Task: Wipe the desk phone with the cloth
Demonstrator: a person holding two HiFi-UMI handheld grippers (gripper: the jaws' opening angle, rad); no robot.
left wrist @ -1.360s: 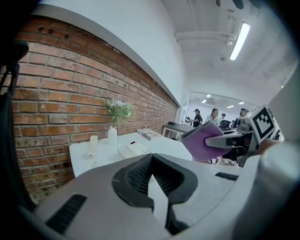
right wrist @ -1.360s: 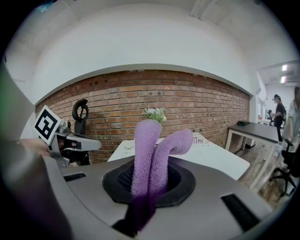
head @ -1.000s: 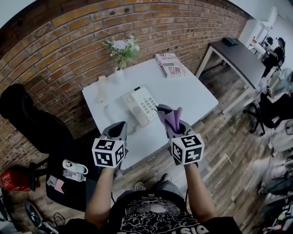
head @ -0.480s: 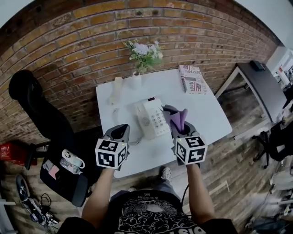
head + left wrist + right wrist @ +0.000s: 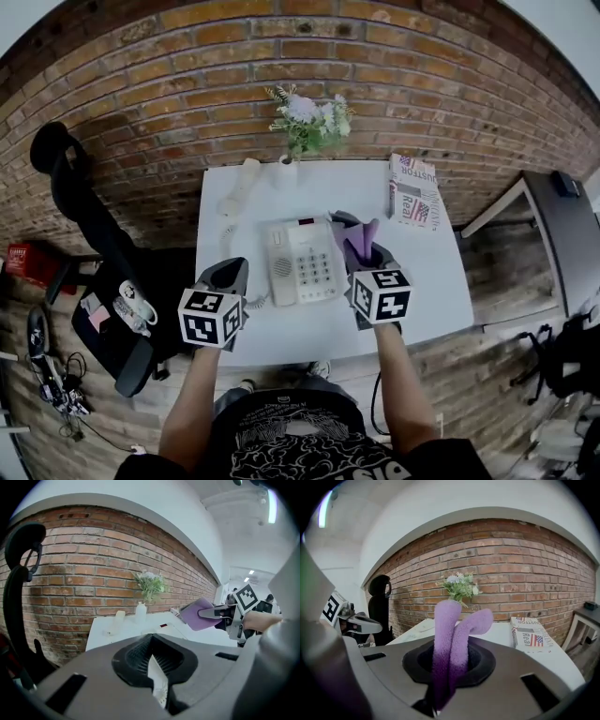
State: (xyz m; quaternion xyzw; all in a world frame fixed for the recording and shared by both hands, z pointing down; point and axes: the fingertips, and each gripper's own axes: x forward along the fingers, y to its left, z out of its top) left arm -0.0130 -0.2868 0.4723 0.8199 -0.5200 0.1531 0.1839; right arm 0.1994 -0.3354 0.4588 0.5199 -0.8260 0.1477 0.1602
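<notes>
Jaws pinching the purple cloth (image 5: pixel 364 238), the right gripper (image 5: pixel 355 247) should press it flat onto the centre-frame desk phone (image 5: pixel 302 262); the left gripper (image 5: pixel 229 274) is closed and empty.

An office: a white desk (image 5: pixel 424 281) with a desk phone (image 5: pixel 302 262), black office chair (image 5: pixel 80 211), brick wall (image 5: pixel 187 84).

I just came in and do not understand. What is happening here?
A person stands at a white table with a gripper in each hand. The right gripper has its jaws shut on a purple cloth, by the right edge of the desk phone. The left gripper, shut and empty, is at the phone's left. The handset lies apart on the table.
</notes>
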